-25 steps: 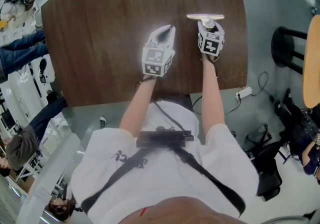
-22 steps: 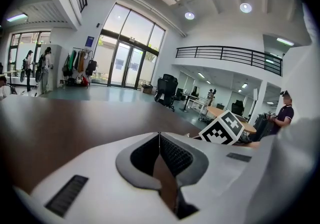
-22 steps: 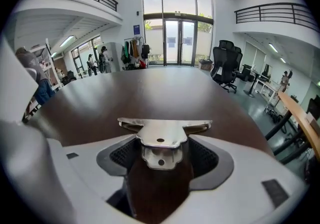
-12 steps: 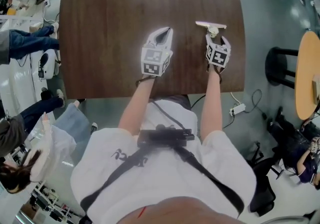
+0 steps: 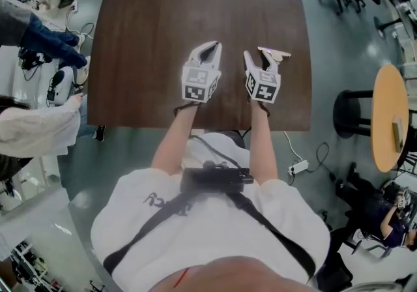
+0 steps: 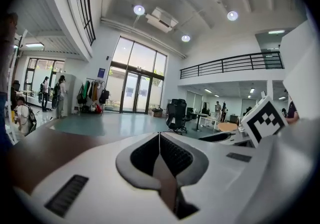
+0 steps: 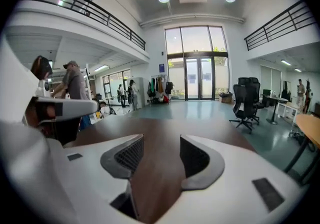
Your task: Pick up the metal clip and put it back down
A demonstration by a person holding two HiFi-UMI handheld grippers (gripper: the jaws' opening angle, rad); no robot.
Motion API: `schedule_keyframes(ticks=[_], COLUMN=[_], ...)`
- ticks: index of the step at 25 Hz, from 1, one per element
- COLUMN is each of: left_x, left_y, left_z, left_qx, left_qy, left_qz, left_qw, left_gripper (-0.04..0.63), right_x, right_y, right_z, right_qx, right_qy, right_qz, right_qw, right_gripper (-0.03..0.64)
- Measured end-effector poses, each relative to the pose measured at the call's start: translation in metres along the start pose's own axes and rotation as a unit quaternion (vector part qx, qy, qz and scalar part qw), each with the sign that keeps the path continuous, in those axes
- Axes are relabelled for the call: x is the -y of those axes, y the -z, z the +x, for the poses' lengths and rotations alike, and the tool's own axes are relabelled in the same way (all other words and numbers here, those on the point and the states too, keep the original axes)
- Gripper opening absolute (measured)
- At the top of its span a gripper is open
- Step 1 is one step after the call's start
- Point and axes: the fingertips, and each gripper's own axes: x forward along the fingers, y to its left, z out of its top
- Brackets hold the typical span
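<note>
1. The right gripper (image 7: 161,155) had its jaws well apart, though they had just been closing a little. Only the brown desk (image 7: 159,135) showed in the gap between them, and they gripped nothing.
2. The left gripper (image 6: 159,138) had its jaws together, the ribbed pads meeting along a thin line with nothing between them.
3. In the head view the left gripper (image 5: 211,47) and the right gripper (image 5: 258,58) were side by side over the near middle of the desk (image 5: 143,36), both pointing toward its far edge.
4. The metal clip (image 5: 274,54) lay on the desk just beyond the right gripper's tip and slightly to its right, its pale bar running left to right. It was outside the jaws. I cannot tell whether the tip touched it.
5. The right gripper's marker cube (image 6: 262,120) showed at the right edge of the left gripper view.
6. A round wooden table (image 5: 388,115) and a dark stool (image 5: 346,113) stood on the floor well to the right of the desk.
</note>
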Motion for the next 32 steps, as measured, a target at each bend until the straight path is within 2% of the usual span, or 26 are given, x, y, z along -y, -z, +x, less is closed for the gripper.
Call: schedule_keyframes(ticks=[1, 3, 7, 10, 14, 20, 27, 32], left_x=[-0.003, -0.01, -0.023, -0.033, -0.044, -0.033, -0.021, -0.017], left_y=[-0.008, -0.021, -0.043, -0.057, -0.066, -0.076, -0.083, -0.082], left_z=[-0.006, -0.02, -0.05, -0.07, -0.089, -0.111, -0.115, -0.111], left_qx=[0.011, 0.027, 0.05, 0.068, 0.085, 0.095, 0.107, 0.104], left_qy=[-0.005, -0.013, -0.028, -0.04, -0.049, -0.055, -0.051, -0.042], left_qz=[0.002, 0.007, 0.012, 0.012, 0.014, 0.022, 0.025, 0.026], left_qw=[0.9999, 0.9995, 0.9983, 0.9968, 0.9951, 0.9936, 0.9927, 0.9933], left_gripper=[0.015, 0.015, 0.015, 0.015, 0.015, 0.015, 0.015, 0.015], right_x=[-0.011, -0.034, -0.074, -0.096, -0.12, -0.136, -0.134, -0.123], right_y=[-0.014, -0.039, -0.082, -0.101, -0.108, -0.116, -0.112, -0.114], right_z=[-0.002, -0.011, -0.038, -0.055, -0.066, -0.092, -0.103, -0.107], right_qx=[0.017, 0.049, 0.104, 0.129, 0.148, 0.163, 0.168, 0.191], right_qy=[-0.007, -0.02, -0.035, -0.043, -0.049, -0.052, -0.052, -0.028], right_qz=[-0.005, -0.014, -0.028, -0.035, -0.039, -0.055, -0.062, -0.053], right_qw=[1.0, 0.999, 0.994, 0.99, 0.987, 0.984, 0.982, 0.98], right_gripper=[0.228, 0.225, 0.142, 0.066, 0.007, 0.006, 0.006, 0.006])
